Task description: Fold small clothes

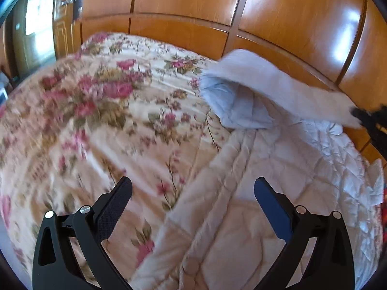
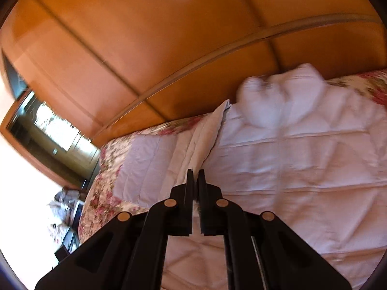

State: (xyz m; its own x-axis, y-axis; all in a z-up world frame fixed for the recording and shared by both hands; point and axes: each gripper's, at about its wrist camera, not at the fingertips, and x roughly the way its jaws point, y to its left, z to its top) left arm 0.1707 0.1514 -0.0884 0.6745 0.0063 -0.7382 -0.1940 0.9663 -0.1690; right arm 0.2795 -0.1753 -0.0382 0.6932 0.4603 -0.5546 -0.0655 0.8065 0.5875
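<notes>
A small white quilted jacket with a hood lies on a floral bedspread. My left gripper is open and empty, hovering above the jacket's front edge. In the left wrist view a white sleeve is lifted across the jacket, its far end held by my right gripper at the right edge. In the right wrist view the right gripper has its jaws nearly closed, with white fabric between them, above the jacket. The hood lies at the far end.
Orange wooden wardrobe panels stand close behind the bed. A mirror or window is at the left. Cluttered objects sit beside the bed on the floor side.
</notes>
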